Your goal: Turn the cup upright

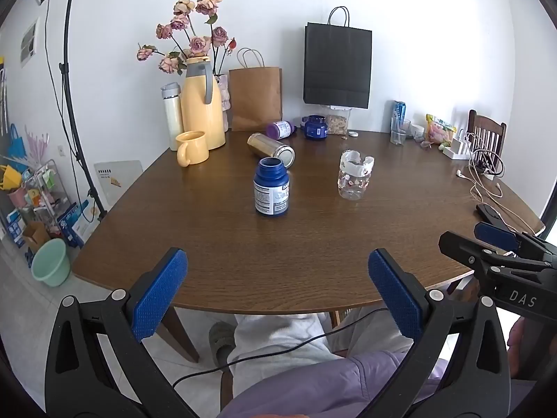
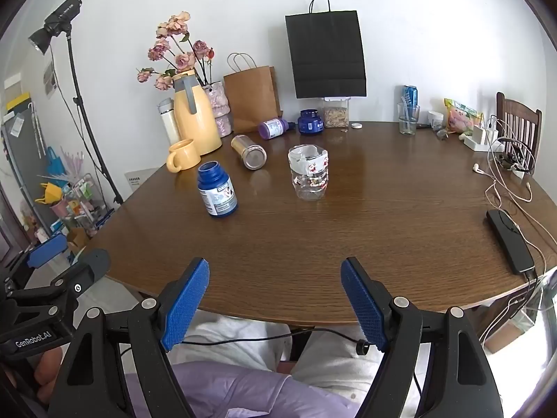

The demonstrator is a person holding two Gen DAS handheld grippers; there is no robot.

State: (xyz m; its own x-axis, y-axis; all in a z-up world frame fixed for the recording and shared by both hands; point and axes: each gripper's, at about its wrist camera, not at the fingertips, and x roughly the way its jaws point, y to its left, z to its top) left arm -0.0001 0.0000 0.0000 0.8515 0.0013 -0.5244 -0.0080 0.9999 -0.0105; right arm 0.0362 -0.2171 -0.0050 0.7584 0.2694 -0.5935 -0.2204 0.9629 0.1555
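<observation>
Nothing of the task looks done yet, as far as these views show. The most likely cup [image 1: 271, 149], a metallic gold cylinder, lies on its side on the brown bench [image 1: 313, 244], its open silver mouth turned toward the cameras, just behind the upright blue bottle [image 1: 271, 187] and to the right of the yellow mug [image 1: 190, 147]. The mug already stands on its base in front of the yellow thermos jug [image 1: 203, 104], so it needs no flipping; the clear plastic jar [image 1: 355, 175] with the printed band also stands upright, well apart to the right. The left gripper [image 1: 278, 299] hangs over the near edge of the bench with its blue pads spread wide and nothing between them; the right gripper [image 2: 275, 303] is likewise spread and holds nothing, poised over the same near edge. Both are well apart from the fallen cup. What is left, by my reading, is the whole job: reach past the blue bottle, close on the cup's side, tip it up onto its base and let go. The bottle just in front may crowd the approach.
</observation>
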